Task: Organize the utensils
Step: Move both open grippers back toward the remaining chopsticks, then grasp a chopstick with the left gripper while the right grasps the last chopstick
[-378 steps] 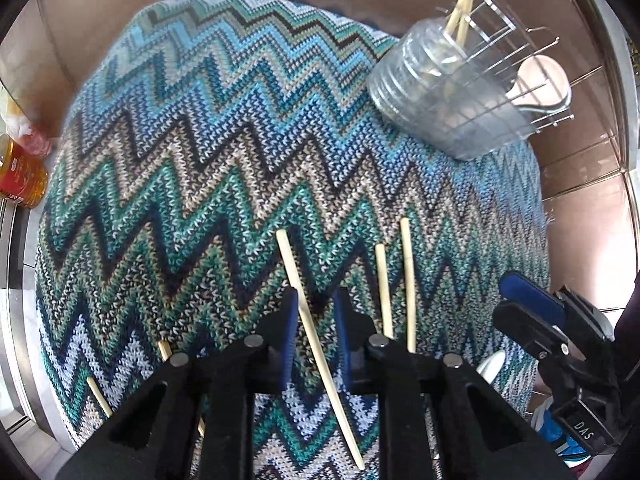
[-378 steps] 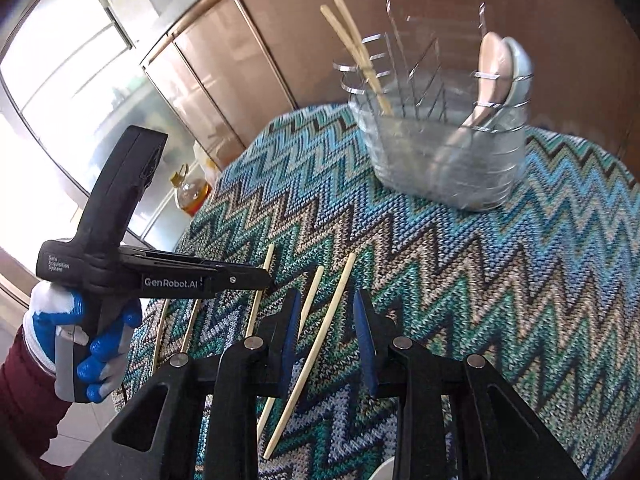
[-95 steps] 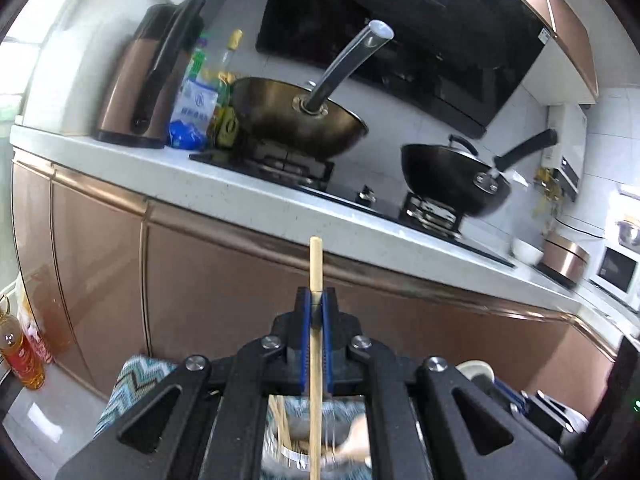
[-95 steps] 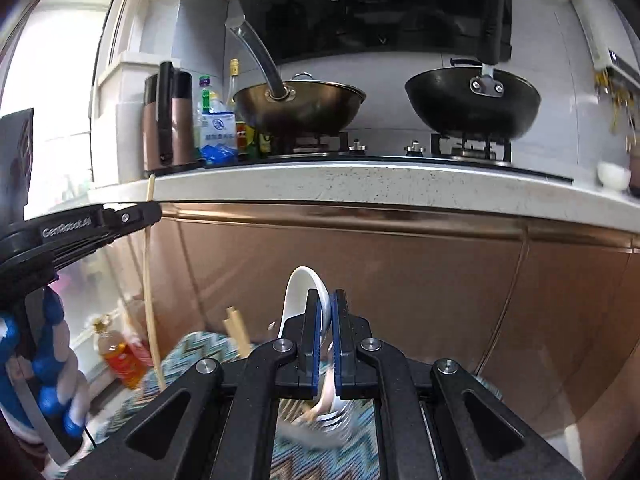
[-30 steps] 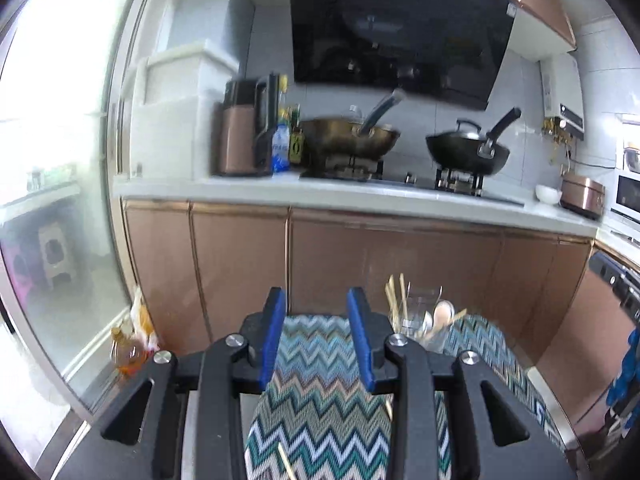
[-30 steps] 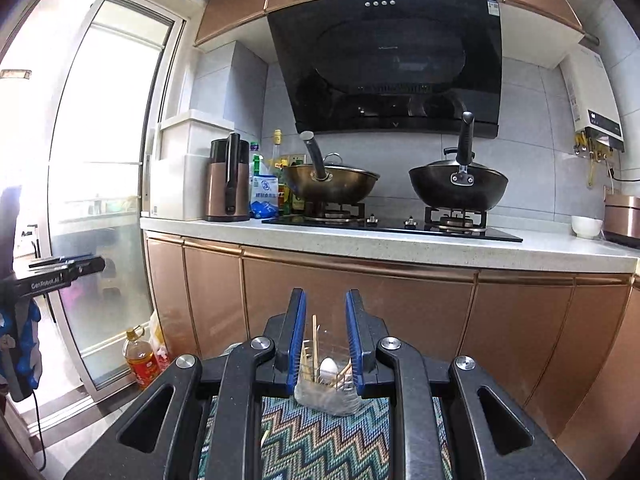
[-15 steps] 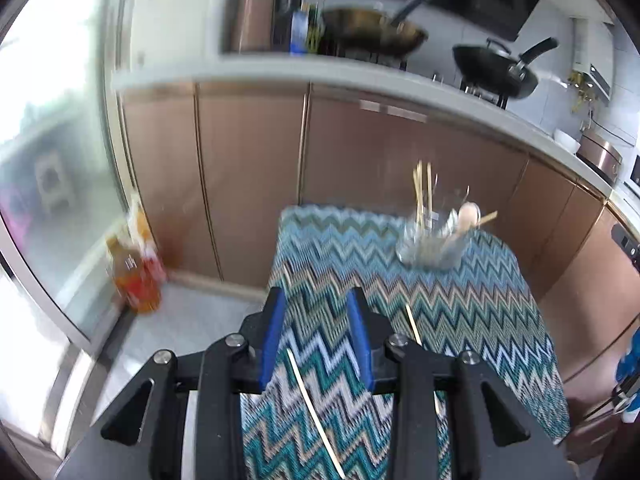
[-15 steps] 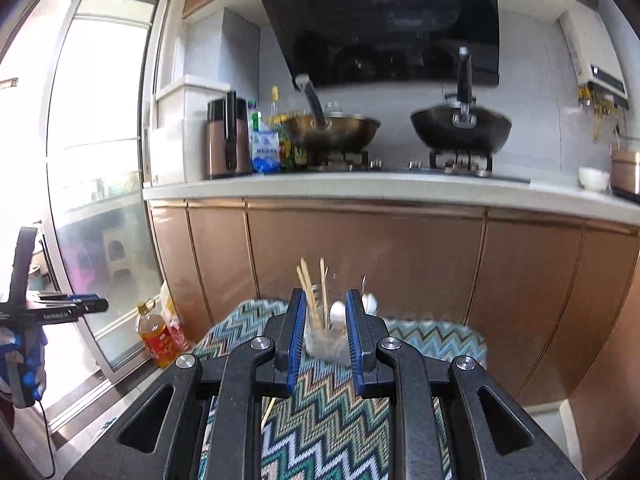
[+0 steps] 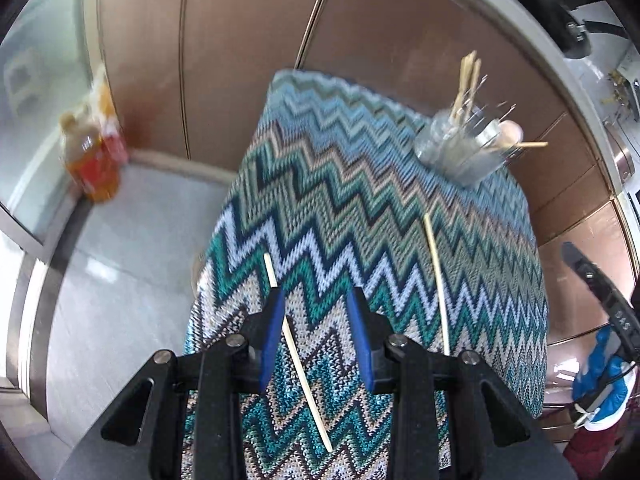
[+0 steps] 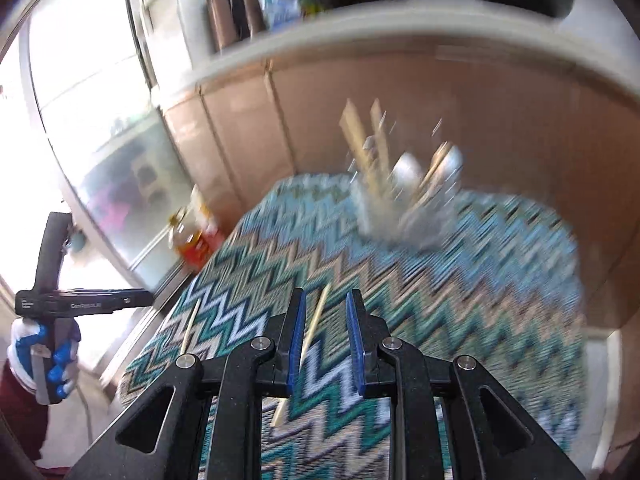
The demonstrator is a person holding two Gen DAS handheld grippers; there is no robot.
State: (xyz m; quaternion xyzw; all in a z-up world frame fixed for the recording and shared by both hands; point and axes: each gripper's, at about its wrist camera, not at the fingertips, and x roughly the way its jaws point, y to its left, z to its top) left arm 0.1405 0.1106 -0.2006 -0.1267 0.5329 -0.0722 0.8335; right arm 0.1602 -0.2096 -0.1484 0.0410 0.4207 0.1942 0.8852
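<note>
Two loose chopsticks lie on the zigzag-patterned tablecloth [image 9: 340, 208]. One chopstick [image 9: 298, 354] runs between the fingers of my open, empty left gripper [image 9: 316, 300]. The other chopstick [image 9: 437, 280] lies to its right. A clear utensil holder [image 9: 466, 152] with chopsticks and spoons stands at the table's far right corner. In the blurred right wrist view, my open, empty right gripper [image 10: 323, 300] hovers over a chopstick [image 10: 314, 320]; another chopstick [image 10: 189, 326] lies to the left, and the holder [image 10: 404, 208] is far ahead.
Orange and red bottles [image 9: 94, 156] stand on the floor left of the table, by brown cabinet doors [image 9: 240, 40]. The table's left edge [image 9: 224, 208] drops to the grey floor. The left gripper in a gloved hand [image 10: 52, 308] shows at the right wrist view's left edge.
Both grippers have tilted downward and come closer to the table. The views now show the tablecloth and loose chopsticks instead of the kitchen counter. Both jaws stay open.
</note>
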